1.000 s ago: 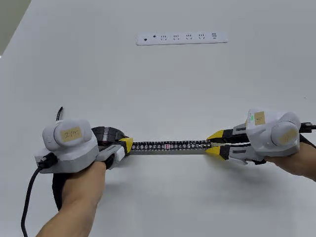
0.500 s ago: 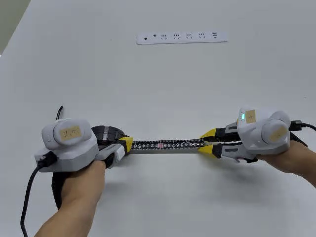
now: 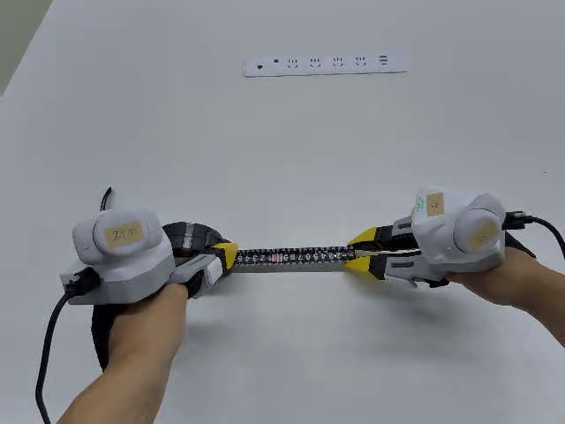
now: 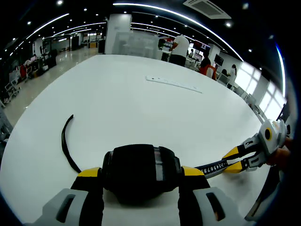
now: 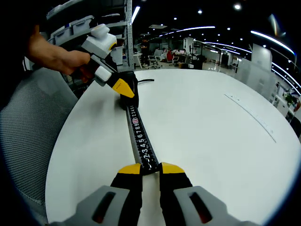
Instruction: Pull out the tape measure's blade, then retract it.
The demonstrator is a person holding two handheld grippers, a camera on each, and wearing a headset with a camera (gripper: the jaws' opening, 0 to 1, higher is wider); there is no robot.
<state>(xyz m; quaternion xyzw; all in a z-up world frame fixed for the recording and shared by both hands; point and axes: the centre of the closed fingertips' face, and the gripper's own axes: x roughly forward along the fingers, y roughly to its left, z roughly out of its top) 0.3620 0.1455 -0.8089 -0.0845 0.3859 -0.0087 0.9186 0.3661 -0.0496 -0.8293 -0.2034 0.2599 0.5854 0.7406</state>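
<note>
The black tape measure case (image 4: 141, 170) sits squeezed between the yellow-tipped jaws of my left gripper (image 3: 221, 256), low on the white table. Its dark numbered blade (image 3: 291, 257) runs out to the right, flat just above the table. My right gripper (image 3: 359, 252) is shut on the blade's end (image 5: 149, 164). In the right gripper view the blade (image 5: 139, 134) stretches away to the case (image 5: 128, 89) held by my left gripper (image 5: 117, 84). In the left gripper view the right gripper (image 4: 233, 160) shows at the far right.
A white power strip (image 3: 325, 65) lies flat at the back of the table. A black cable (image 4: 66, 146) curls on the table left of the case. A grey mesh chair back (image 5: 28, 155) stands off the table edge in the right gripper view.
My right gripper has moved left toward the case, still holding the blade end, so the exposed blade is shorter. The left gripper and case have stayed put.
</note>
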